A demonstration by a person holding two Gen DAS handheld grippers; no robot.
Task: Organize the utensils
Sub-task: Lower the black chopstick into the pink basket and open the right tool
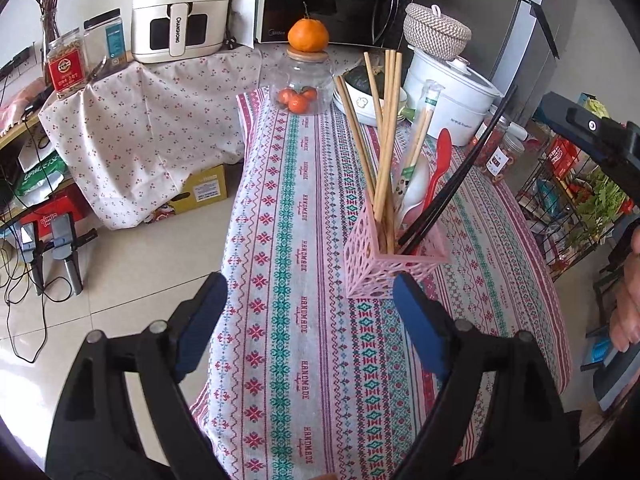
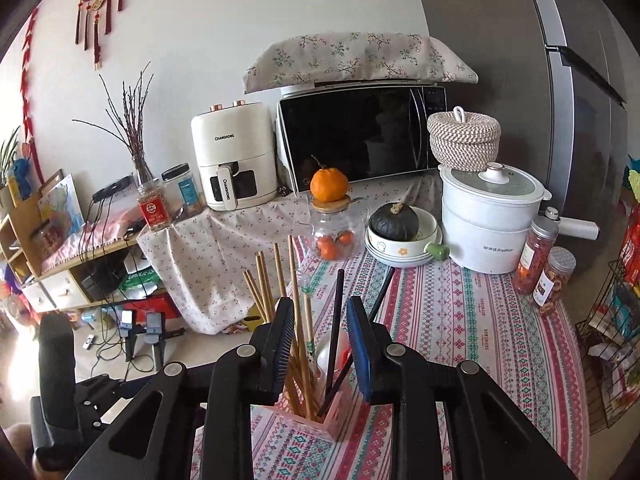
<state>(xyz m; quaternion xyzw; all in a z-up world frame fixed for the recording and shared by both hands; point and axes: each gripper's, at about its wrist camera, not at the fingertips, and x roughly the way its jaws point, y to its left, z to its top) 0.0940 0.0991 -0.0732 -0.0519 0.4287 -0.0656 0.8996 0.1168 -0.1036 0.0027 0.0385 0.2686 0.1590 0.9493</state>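
A pink lattice utensil holder (image 1: 384, 264) stands on the patterned tablecloth (image 1: 304, 320). It holds several wooden chopsticks (image 1: 386, 140), a black pair of chopsticks (image 1: 460, 176), a red spoon (image 1: 440, 164) and a white spoon (image 1: 416, 188). My left gripper (image 1: 310, 284) is open just in front of the holder, its right finger beside the holder's near corner. From above the holder (image 2: 308, 420), my right gripper (image 2: 320, 308) is open. The wooden chopsticks (image 2: 296, 300) and black chopsticks (image 2: 336, 320) rise between its pads without being pressed.
Behind the holder are a glass jar of oranges (image 1: 300, 84), a bowl with a dark squash (image 2: 394, 222), a white cooker (image 2: 488, 220) and snack jars (image 2: 536, 256). The table's left edge drops to the floor (image 1: 236, 216). A wire rack (image 1: 572, 208) stands right.
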